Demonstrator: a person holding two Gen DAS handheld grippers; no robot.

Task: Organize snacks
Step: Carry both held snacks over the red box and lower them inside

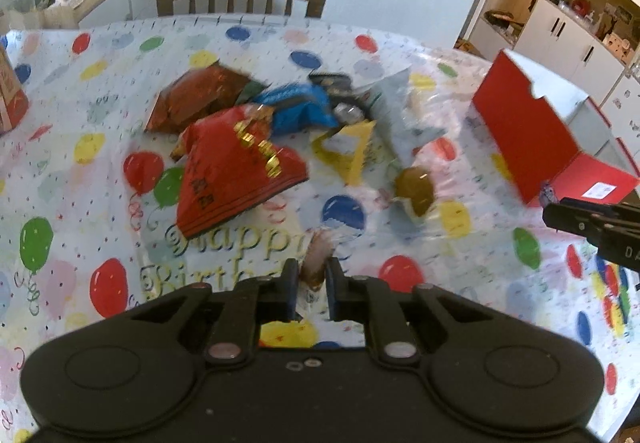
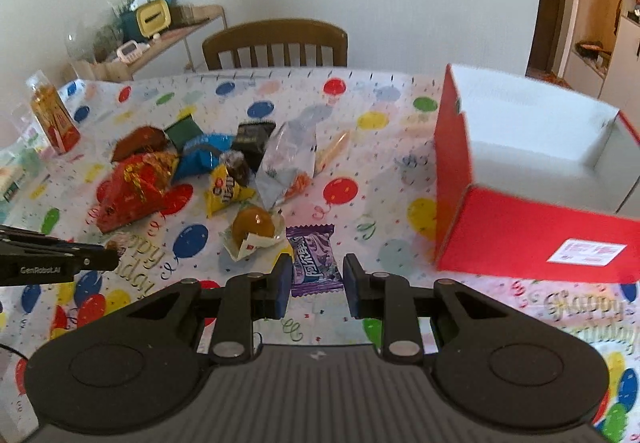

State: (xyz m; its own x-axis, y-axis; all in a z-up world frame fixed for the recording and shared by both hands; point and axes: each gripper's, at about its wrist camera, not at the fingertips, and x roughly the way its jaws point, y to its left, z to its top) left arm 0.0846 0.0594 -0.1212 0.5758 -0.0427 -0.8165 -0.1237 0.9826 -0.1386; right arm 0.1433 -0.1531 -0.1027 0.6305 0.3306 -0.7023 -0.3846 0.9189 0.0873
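Straddling the purple packet (image 2: 316,259), the right tool (image 2: 316,285) is open with 1 finger on each side; closing squarely on its middle should keep it from slipping. The left tool (image 1: 314,285) is closed on a small brown snack (image 1: 317,263). Left of the red box (image 2: 516,219) lies the snack pile (image 2: 192,167), on a balloon-print worktop (image 2: 384,123) with a chair (image 2: 276,43) behind.

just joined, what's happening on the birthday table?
A person is sorting snacks with two handheld grippers. The left gripper is shut on a small brown wrapped snack, held just above the tablecloth. The right gripper is open, its fingers either side of a purple candy packet lying flat. The rest of the snack pile sits mid-table, and the open red box beside it looks empty from what shows.
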